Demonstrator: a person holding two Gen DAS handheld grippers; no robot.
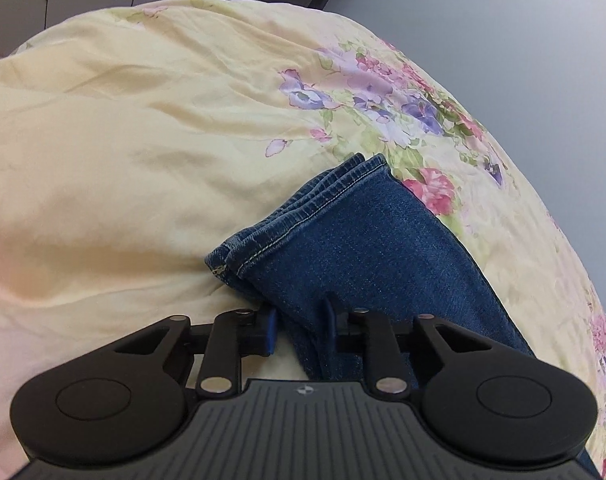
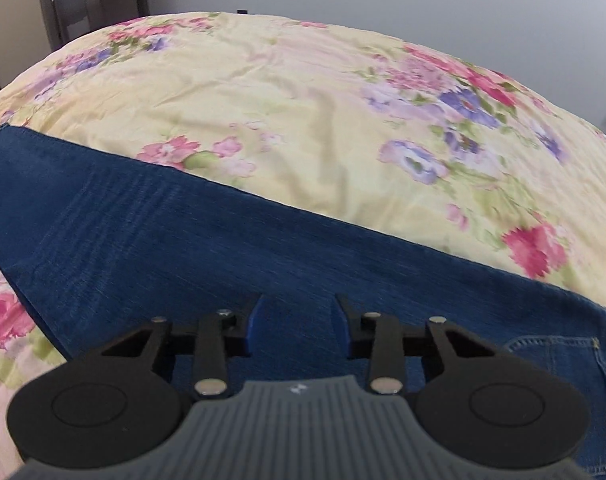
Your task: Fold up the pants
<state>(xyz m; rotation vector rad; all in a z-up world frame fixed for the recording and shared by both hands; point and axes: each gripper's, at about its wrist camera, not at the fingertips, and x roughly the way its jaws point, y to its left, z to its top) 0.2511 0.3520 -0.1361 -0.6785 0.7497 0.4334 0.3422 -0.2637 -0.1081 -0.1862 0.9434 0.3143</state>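
Blue denim pants (image 1: 355, 240) lie on a yellow floral bedspread (image 1: 143, 140). In the left wrist view the stacked leg hems point up and left, and my left gripper (image 1: 301, 326) is open with the legs' lower edge between its blue pads. In the right wrist view the pants (image 2: 163, 240) stretch from upper left to lower right, with a back pocket (image 2: 559, 364) at the right. My right gripper (image 2: 295, 326) is open just above the denim of the upper leg.
The bedspread (image 2: 323, 120) is wrinkled, with pink and purple flowers. A pale wall lies behind the bed, and dark furniture or a door frame (image 2: 55, 4) stands at the far left.
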